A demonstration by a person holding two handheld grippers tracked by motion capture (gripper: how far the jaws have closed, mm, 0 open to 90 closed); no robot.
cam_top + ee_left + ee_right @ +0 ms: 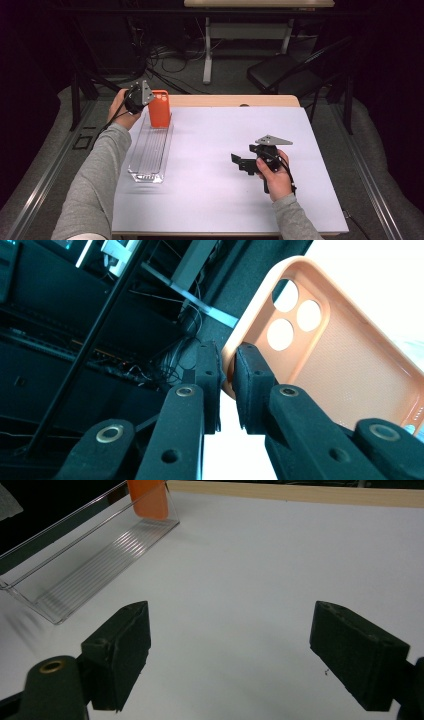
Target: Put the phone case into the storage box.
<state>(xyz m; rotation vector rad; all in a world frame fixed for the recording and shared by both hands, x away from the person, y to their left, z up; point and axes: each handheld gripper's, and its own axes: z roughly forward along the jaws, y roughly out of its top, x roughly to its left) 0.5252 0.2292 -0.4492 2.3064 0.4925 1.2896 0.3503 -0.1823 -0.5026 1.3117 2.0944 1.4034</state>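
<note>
Gripping the orange silicone phone case [159, 108] by its edge, the left gripper [141, 95] stands at the far left of the white table [220, 190], jaws clamped tight on the case wall. Left gripper view: both black pads [250, 385] pinch the rim of the case [345, 355] near its camera-hole corner, inner side of the case facing the camera, three round cutouts visible. Case stands upright, its lower end inside the far end of the clear plastic ribbed tray [150, 150]; whether it touches the tray floor I cannot tell. Tray lies lengthwise along the left side of the table, long axis running away from the person. Right gripper view shows the tray [80, 565] with the case [147, 499] at its far end.

Right gripper [239, 161] sits at mid-right of the table, well apart from tray and case, held in the person's right hand [274, 175]. Its jaws stand wide apart, nothing between them, bare white table below. Grey sleeves on both forearms. Wooden table edge [235, 100] at the far side, black folding chair [285, 72] beyond it.
</note>
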